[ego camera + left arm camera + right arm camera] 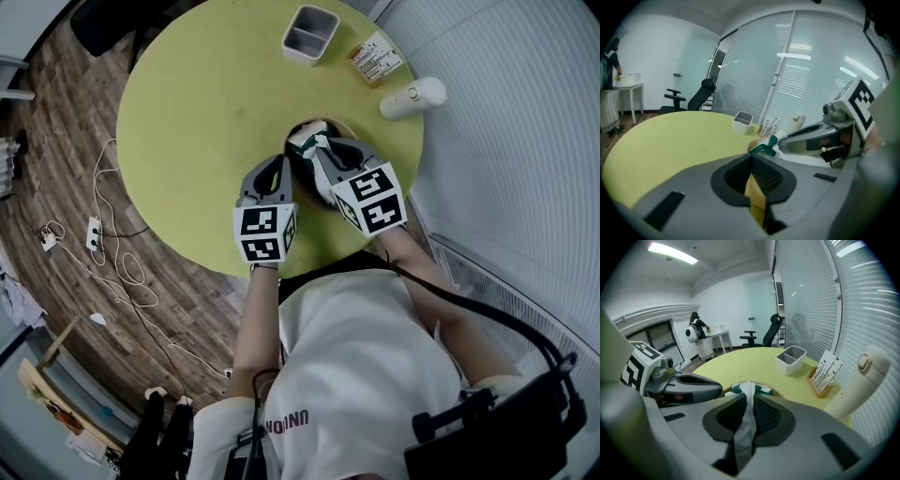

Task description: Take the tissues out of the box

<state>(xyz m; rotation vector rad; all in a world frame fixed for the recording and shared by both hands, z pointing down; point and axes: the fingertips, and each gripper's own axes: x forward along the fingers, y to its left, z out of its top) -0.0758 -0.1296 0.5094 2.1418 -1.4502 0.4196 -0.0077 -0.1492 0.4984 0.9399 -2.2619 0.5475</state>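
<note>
White tissue (746,420), pinched tight in the right tool (749,398). That tool's own view shows it plainly, the sheet running from the green box (762,389) on the yellow bench (754,359). In the head view the box sits half hidden under both tools. Left tool (752,158): jaws together, nothing between them, tip just beside the box.

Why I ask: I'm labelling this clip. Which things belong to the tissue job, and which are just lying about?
Job in hand:
tissue, pinched in the right gripper
green tissue box in its round holder
left gripper, gripping that holder's rim

Lying about:
grey tray
card stand
white bottle
floor cables
</note>
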